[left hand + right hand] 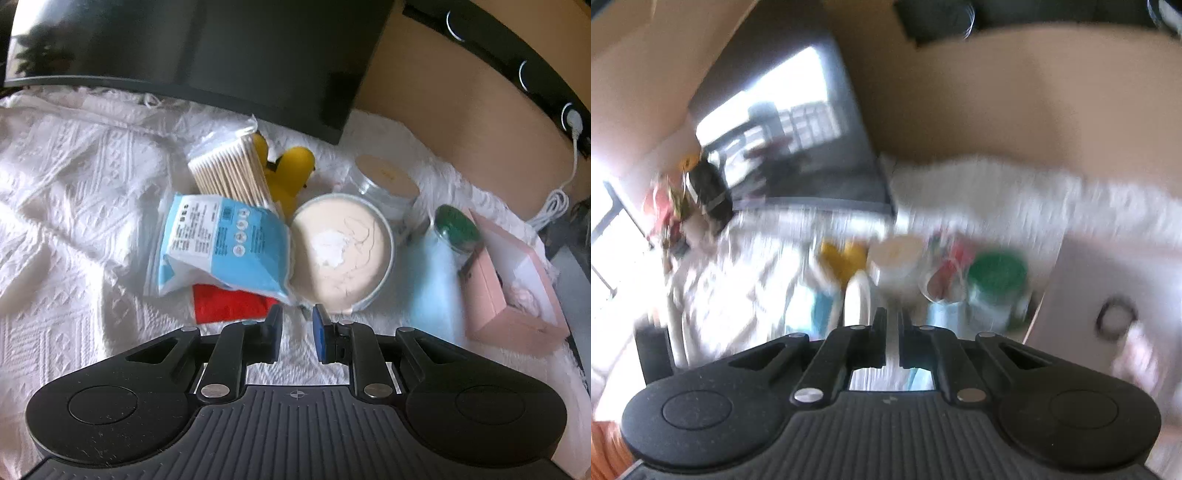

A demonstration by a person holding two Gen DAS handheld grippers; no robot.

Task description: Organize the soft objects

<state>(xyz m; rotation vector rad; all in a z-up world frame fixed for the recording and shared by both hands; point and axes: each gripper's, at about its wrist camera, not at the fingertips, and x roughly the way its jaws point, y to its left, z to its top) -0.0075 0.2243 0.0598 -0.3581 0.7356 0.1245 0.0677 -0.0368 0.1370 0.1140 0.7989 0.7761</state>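
In the left wrist view my left gripper (298, 314) hovers low over the white textured cloth (74, 184), jaws a narrow gap apart with nothing between them. Just ahead lie a red soft item (229, 304), a blue-and-white packet (221, 243) on top of it, and a round cream-coloured tin (343, 251). Behind them stand a pack of cotton swabs (229, 170) and a yellow soft toy (288, 173). The right wrist view is badly blurred. My right gripper (892, 321) is shut, holding nothing I can make out, short of the yellow toy (842, 254) and a green-lidded jar (995, 273).
A black monitor (221, 48) leans over the back of the cloth. A clear jar with a cream lid (384, 177), the green-lidded jar (456, 229), a light blue cloth (432, 291) and an open pink box (509, 280) sit to the right. A white cable (554, 199) hangs by the wall.
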